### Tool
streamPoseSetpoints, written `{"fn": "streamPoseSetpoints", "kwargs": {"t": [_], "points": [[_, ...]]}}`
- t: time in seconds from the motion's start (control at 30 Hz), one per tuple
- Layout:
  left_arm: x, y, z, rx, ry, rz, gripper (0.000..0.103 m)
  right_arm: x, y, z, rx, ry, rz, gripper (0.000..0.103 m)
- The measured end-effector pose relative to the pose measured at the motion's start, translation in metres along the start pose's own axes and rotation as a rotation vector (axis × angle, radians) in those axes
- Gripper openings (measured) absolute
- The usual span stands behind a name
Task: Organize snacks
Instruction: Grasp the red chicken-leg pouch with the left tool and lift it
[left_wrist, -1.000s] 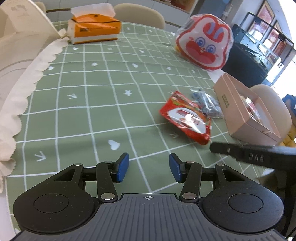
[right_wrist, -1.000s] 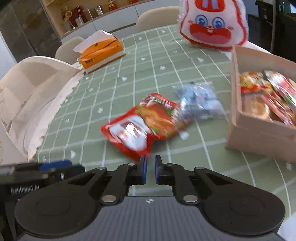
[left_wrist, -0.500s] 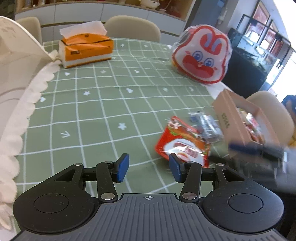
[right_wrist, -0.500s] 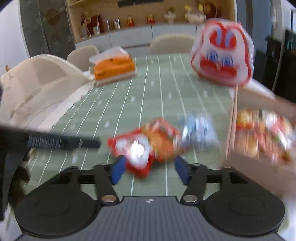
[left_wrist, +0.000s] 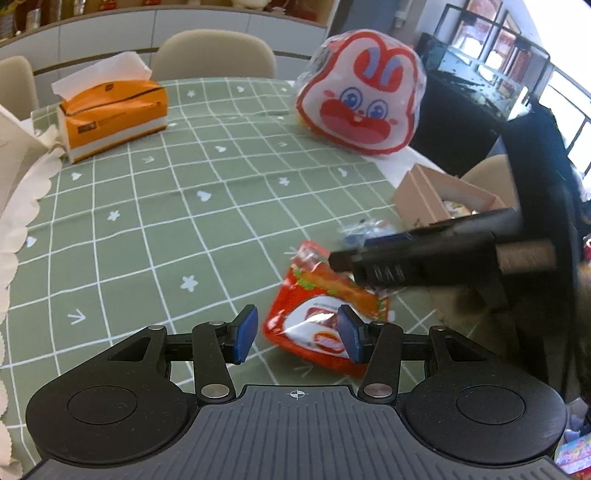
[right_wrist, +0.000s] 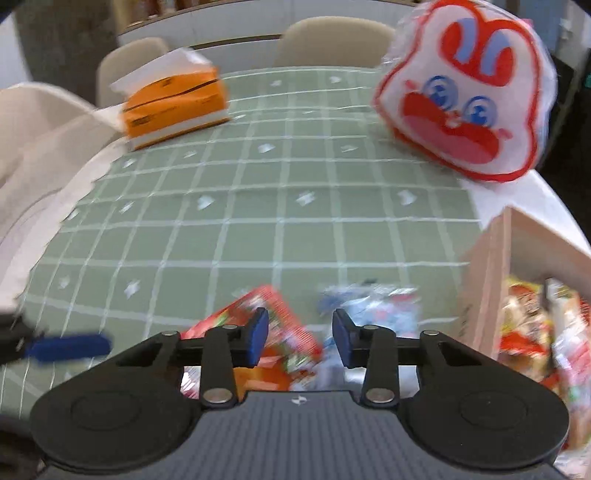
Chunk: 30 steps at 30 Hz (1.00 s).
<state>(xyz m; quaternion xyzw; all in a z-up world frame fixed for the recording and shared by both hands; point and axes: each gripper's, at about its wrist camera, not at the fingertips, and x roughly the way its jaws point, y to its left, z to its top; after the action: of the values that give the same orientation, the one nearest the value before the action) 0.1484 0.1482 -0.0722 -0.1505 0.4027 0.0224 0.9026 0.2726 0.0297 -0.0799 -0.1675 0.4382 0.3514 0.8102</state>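
Left wrist view: the left tongs (left_wrist: 295, 334) hover with blue pads spread apart, empty, above a red snack packet (left_wrist: 325, 310) lying flat on the green checked surface (left_wrist: 147, 221); the right tongs (right_wrist: 297, 338), also spread and empty, hang over that red packet and a blurred blue-and-clear packet (right_wrist: 373, 306) just beside it; further right stands an open cardboard box (right_wrist: 487, 273) holding snacks; beyond sit a rabbit-face bag (left_wrist: 362, 92) and an orange tissue box (left_wrist: 110, 114).
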Motion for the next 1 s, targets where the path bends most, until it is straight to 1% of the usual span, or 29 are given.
{"fn": "streamPoseSetpoints", "kwargs": {"t": [0.03, 0.07, 0.1, 0.27, 0.33, 0.43, 0.53, 0.57, 0.6, 0.63, 0.67, 0.7, 0.73, 0.8, 0.83, 0.87, 0.93, 1.0], "points": [[0.001, 0.002, 0.000, 0.001, 0.008, 0.010, 0.053, -0.001, 0.003, -0.003, -0.011, -0.001, 0.017, 0.037], [0.002, 0.003, -0.001, 0.003, 0.013, 0.019, 0.053, -0.001, 0.004, -0.006, -0.005, 0.008, 0.047, 0.030], [0.002, 0.005, -0.001, 0.003, 0.016, 0.024, 0.053, -0.002, 0.004, -0.009, 0.017, 0.010, 0.074, 0.029], [-0.002, 0.009, -0.004, 0.017, 0.020, 0.012, 0.053, -0.011, 0.000, -0.025, 0.101, 0.046, 0.173, 0.029], [-0.004, 0.008, -0.006, 0.040, 0.020, -0.006, 0.053, -0.022, -0.001, -0.034, 0.112, 0.035, 0.174, 0.029], [-0.012, -0.004, -0.009, 0.065, 0.004, -0.024, 0.053, -0.057, -0.005, -0.051, 0.113, -0.054, 0.125, 0.029], [-0.011, -0.027, -0.011, 0.083, -0.002, -0.035, 0.053, -0.086, -0.020, -0.077, 0.152, -0.108, 0.100, 0.030], [-0.008, -0.038, -0.012, 0.116, 0.003, -0.030, 0.053, -0.092, -0.026, -0.087, 0.167, -0.118, 0.081, 0.034], [-0.004, -0.049, -0.014, 0.155, 0.010, -0.017, 0.053, -0.096, -0.032, -0.099, 0.180, -0.124, 0.049, 0.038], [0.002, -0.061, -0.017, 0.206, 0.025, 0.012, 0.053, -0.098, -0.037, -0.110, 0.189, -0.133, 0.005, 0.043], [0.007, -0.069, -0.021, 0.241, 0.039, 0.036, 0.053, -0.098, -0.042, -0.123, 0.185, -0.146, -0.061, 0.046], [0.012, -0.078, -0.024, 0.274, 0.057, 0.049, 0.053, -0.097, -0.047, -0.134, 0.174, -0.151, -0.129, 0.046], [0.016, -0.084, -0.029, 0.291, 0.074, 0.044, 0.055, -0.094, -0.050, -0.145, 0.161, -0.148, -0.189, 0.047], [0.023, -0.094, -0.035, 0.339, 0.085, 0.049, 0.080, -0.089, -0.059, -0.161, 0.157, -0.139, -0.230, 0.047], [0.026, -0.097, -0.038, 0.356, 0.090, 0.040, 0.084, -0.090, -0.063, -0.168, 0.173, -0.173, -0.226, 0.053], [0.027, -0.098, -0.039, 0.354, 0.093, 0.029, 0.090, -0.091, -0.064, -0.172, 0.191, -0.186, -0.233, 0.059], [0.025, -0.095, -0.038, 0.323, 0.081, 0.016, 0.089, -0.091, -0.067, -0.178, 0.207, -0.208, -0.231, 0.061], [0.022, -0.088, -0.037, 0.274, 0.044, 0.027, 0.083, -0.090, -0.066, -0.181, 0.213, -0.227, -0.237, 0.064]]}}
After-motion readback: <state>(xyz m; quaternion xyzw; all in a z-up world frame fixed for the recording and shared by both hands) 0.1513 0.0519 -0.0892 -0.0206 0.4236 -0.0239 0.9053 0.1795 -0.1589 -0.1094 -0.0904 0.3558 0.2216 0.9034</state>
